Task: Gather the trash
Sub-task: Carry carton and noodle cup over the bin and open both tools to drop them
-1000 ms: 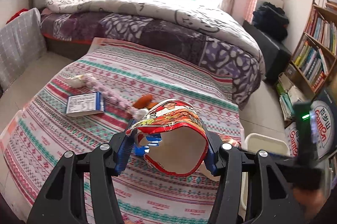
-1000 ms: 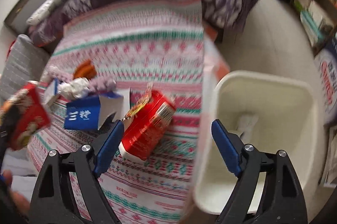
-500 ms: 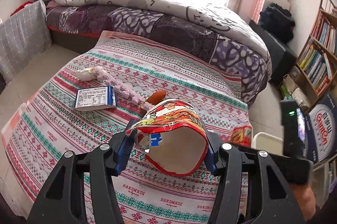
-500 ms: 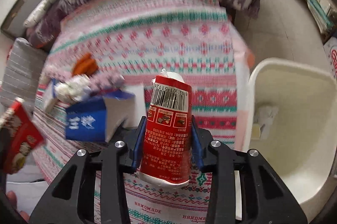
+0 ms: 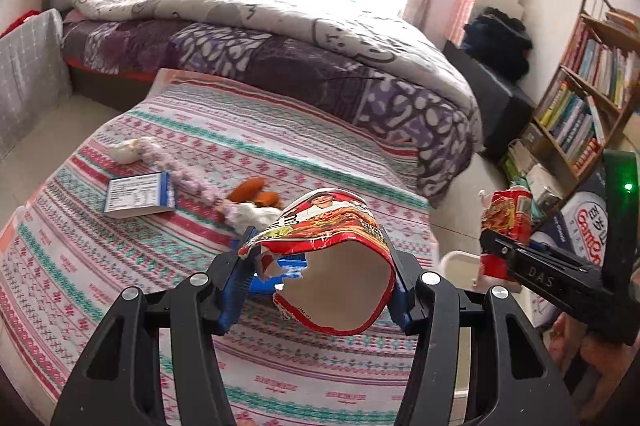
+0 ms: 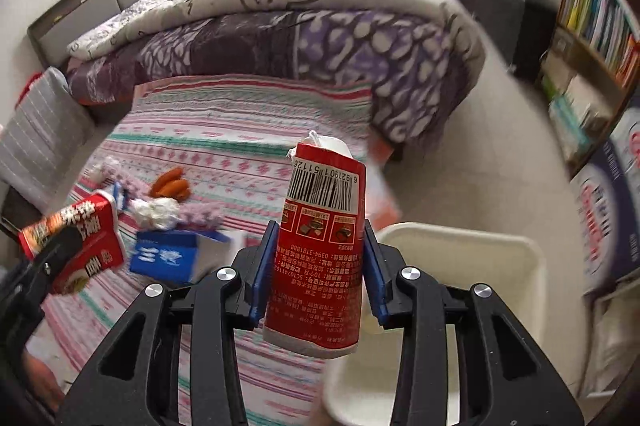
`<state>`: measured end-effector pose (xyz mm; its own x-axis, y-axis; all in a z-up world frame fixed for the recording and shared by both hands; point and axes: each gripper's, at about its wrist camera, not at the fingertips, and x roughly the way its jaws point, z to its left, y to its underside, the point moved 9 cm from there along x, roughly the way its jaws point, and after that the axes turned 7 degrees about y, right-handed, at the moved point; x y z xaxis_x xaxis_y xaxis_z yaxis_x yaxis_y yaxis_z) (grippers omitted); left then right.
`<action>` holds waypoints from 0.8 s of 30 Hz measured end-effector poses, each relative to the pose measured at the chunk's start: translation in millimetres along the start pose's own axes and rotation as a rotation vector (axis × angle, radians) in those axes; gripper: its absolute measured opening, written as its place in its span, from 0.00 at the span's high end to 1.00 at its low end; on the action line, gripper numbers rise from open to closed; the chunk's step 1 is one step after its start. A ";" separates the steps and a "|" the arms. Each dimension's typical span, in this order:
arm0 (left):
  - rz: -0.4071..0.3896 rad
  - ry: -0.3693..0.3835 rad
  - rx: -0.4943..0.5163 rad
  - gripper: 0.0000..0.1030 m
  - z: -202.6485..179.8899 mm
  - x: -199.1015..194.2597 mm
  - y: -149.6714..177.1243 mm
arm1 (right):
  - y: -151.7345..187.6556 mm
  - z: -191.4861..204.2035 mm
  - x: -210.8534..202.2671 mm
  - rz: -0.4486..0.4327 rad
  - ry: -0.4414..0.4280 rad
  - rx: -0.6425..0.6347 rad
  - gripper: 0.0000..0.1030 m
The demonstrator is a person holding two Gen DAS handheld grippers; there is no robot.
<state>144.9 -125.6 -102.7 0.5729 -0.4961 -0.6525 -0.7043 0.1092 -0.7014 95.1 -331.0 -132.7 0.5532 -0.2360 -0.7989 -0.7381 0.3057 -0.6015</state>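
— Where's your left tool (image 5: 316, 286) now?

— I've got it raised over the patterned mat (image 5: 192, 226), jaws clamped on an empty red noodle cup (image 5: 336, 266), its open mouth facing my camera.

— And the right?

— My right tool (image 6: 318, 266) is off the mat's right edge, nearly level, blue pads (image 6: 260, 266) pressing both sides of an upright red packet (image 6: 320, 246). From my left camera I see its black body and a bit of the hand (image 5: 580, 350) beneath it.
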 end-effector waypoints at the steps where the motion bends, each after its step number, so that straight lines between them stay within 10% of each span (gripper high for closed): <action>1: 0.001 0.007 0.005 0.46 -4.6 1.2 1.0 | 0.5 -9.9 -2.3 -0.005 0.029 -0.020 0.63; 9: 0.025 0.090 0.085 0.46 -60.5 12.3 14.2 | 12.2 -78.5 0.8 0.043 0.237 -0.103 0.52; 15: 0.063 0.177 0.121 0.46 -108.0 22.5 29.4 | 2.5 -126.1 -12.3 -0.003 0.256 0.077 0.11; 24: 0.181 0.319 0.215 0.44 -181.8 44.9 75.6 | -7.5 -157.4 -25.7 -0.069 0.243 0.264 0.09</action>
<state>41.1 -296.3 -132.9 0.2654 -0.6903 -0.6731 -0.6591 0.3796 -0.6492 25.6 -472.4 -106.8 0.4669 -0.4674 -0.7507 -0.5593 0.5015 -0.6601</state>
